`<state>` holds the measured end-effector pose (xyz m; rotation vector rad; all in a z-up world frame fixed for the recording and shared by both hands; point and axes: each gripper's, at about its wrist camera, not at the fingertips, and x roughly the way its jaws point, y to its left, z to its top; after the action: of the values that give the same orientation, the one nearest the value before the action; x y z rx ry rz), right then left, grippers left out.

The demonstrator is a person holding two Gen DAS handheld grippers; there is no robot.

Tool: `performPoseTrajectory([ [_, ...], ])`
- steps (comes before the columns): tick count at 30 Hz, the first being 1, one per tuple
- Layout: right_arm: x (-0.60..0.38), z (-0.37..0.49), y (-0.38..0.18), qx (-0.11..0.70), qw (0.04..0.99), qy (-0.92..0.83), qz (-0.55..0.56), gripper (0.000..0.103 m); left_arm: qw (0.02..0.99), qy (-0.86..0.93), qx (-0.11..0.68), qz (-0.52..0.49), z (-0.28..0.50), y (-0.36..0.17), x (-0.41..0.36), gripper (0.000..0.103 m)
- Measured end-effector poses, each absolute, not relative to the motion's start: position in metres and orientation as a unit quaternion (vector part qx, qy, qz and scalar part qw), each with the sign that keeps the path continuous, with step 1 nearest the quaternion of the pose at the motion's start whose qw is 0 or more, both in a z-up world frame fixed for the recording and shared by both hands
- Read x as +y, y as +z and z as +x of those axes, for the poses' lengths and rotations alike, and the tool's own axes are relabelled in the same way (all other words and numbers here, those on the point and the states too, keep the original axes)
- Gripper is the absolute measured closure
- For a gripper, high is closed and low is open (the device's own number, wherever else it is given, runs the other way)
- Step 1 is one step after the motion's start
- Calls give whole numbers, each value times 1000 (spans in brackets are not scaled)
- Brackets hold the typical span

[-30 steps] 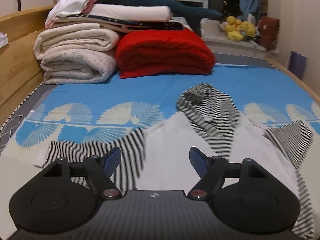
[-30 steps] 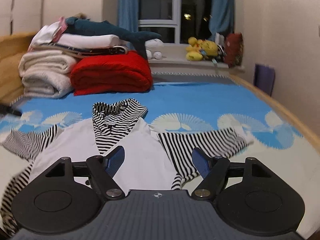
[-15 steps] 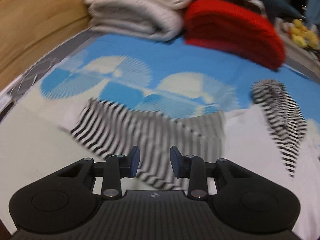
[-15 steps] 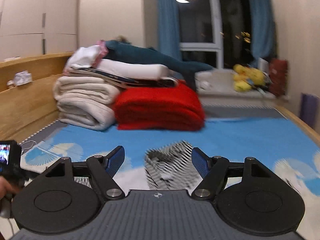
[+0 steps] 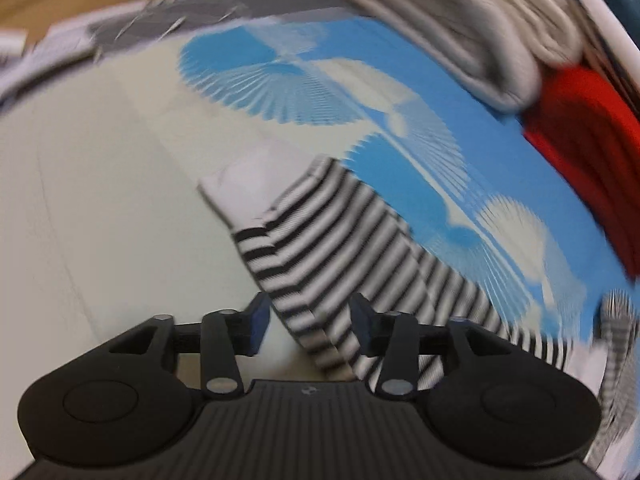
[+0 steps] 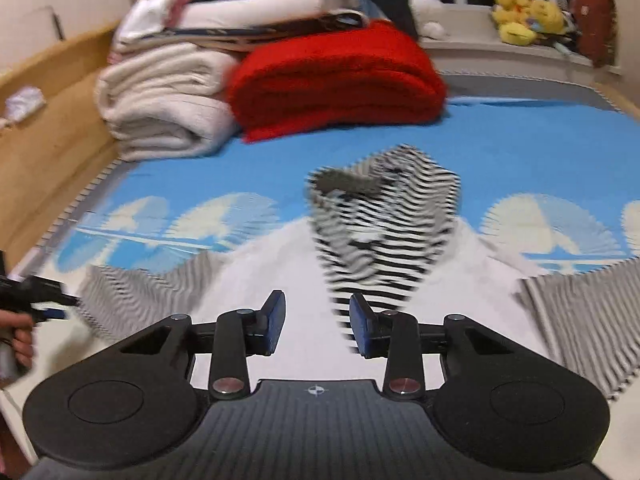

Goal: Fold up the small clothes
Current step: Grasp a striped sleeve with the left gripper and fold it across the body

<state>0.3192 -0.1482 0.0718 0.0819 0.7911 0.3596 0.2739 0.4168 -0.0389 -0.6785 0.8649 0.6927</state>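
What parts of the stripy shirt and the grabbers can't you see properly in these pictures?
- Striped sleeve, left wrist view: its near end is hidden under the left gripper, so no telling if the opening jaws touch it.
- Striped hood, right wrist view: motion blur smears its stripes.
- Shirt hem, right wrist view: hidden behind the right gripper, whose jaws are closing.
- Person's hand, right wrist view: cut off by the left edge.

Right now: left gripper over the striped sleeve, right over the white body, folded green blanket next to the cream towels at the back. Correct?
One error: the folded blanket beside the cream towels is red, not green, as the right wrist view shows. The rest holds: left gripper over the striped sleeve, right gripper over the white body.
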Motion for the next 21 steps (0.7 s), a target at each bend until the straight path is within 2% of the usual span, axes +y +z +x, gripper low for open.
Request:
performPoseTrajectory([
  [6,-175,330,53,408,902,129,55,65,766,357,400,-354,281,-68,444,54],
  [8,-181,328,47,410,902,121,57,65,772,368,402,-327,286,-65,442,72],
  [9,-182,329,45,412,902,118,59,65,776,365,406,-315,289,-63,440,98],
  [12,-188,330,43,409,904,103,63,68,793,378,399,-263,296,-44,422,99],
  [15,-196,329,50,397,911,84,71,71,837,360,362,-195,305,3,381,99],
  [21,-229,327,67,370,922,43,106,72,931,161,298,-133,302,93,216,99],
])
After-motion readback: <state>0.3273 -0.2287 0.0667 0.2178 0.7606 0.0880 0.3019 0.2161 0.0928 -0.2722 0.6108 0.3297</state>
